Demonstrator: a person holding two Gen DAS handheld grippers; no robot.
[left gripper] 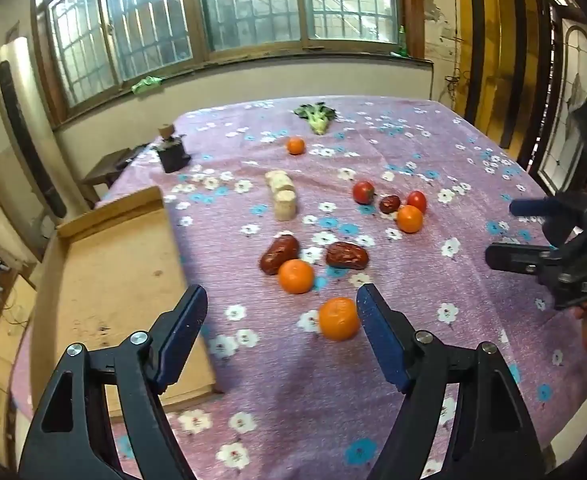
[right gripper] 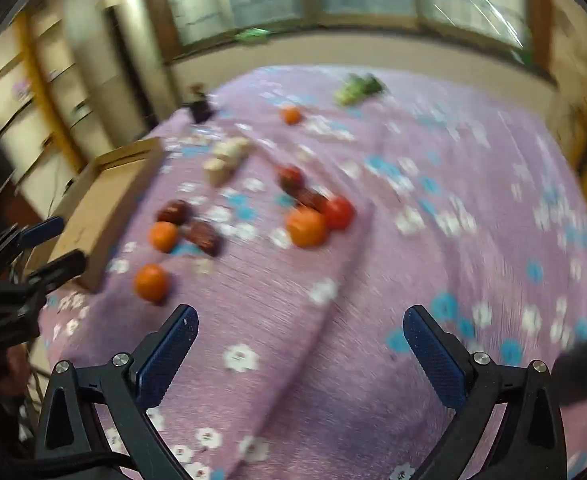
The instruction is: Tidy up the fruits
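Several oranges lie on the purple flowered cloth. The nearest orange (left gripper: 338, 319) shows just inside the right finger of my left gripper (left gripper: 282, 300), which is open and holds nothing. Another orange (left gripper: 296, 276) lies between two dark red dates (left gripper: 279, 254) (left gripper: 346, 255). Further right, two tomatoes (left gripper: 363, 192) (left gripper: 416, 201), a small date (left gripper: 390, 204) and an orange (left gripper: 409, 219) cluster together. My right gripper (right gripper: 300, 314) hangs wide open over bare cloth, with that cluster (right gripper: 307, 226) ahead of it. This view is blurred.
A shallow cardboard box (left gripper: 125, 272) sits on the table's left side. Pale cut cylinders (left gripper: 281, 194), a lone orange (left gripper: 295, 145), a green vegetable (left gripper: 315, 116) and a small dark object (left gripper: 172, 150) lie further back. The right gripper (left gripper: 501, 232) shows at the right edge.
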